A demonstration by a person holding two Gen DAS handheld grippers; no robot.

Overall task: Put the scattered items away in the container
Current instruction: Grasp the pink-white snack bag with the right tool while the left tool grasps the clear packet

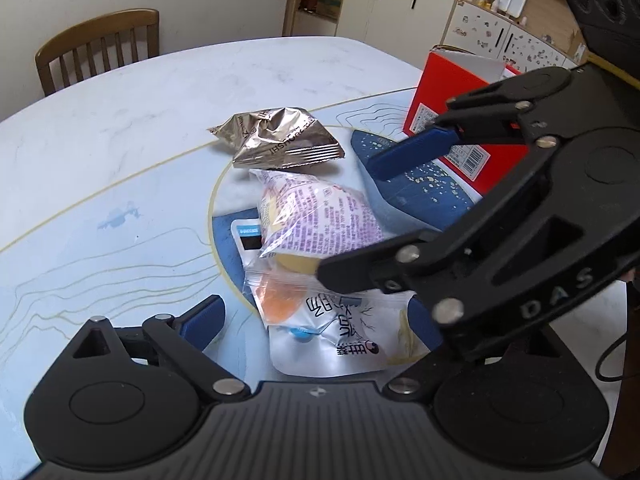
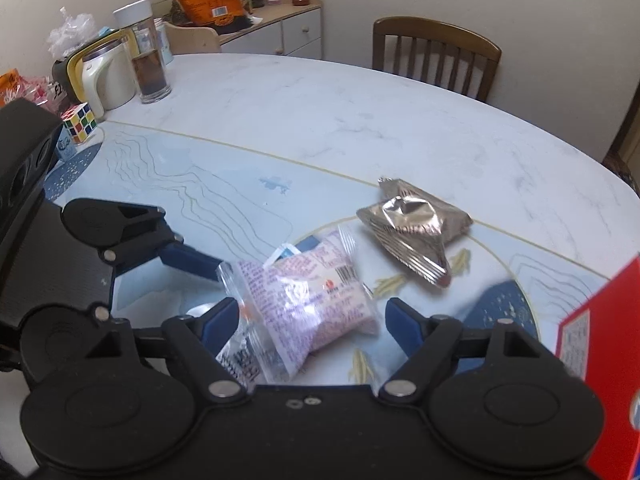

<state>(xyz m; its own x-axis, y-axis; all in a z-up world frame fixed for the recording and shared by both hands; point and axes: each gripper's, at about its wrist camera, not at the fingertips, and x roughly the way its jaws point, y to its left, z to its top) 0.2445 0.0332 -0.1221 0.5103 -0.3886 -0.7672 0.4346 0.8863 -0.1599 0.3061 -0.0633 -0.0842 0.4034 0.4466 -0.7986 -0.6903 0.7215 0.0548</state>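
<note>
The purple-printed packet (image 2: 308,304) lay on the table (image 2: 320,120). Behind it sat the foil packet (image 2: 412,232); to its right stood the box (image 2: 600,360); partly beneath it lay another pouch (image 1: 340,340).

Four snack packets lie together on the counter (image 1: 120,128) beside the one red box (image 1: 448,92): one crumpled silver foil packet (image 1: 276,140), one clear purple-printed packet (image 1: 316,220), one clear packet with an orange piece (image 1: 280,300), and one white pouch (image 1: 336,344).

Farther from the box: one puzzle cube (image 2: 80,122), one kettle (image 2: 106,76), one glass bottle (image 2: 148,60).
</note>
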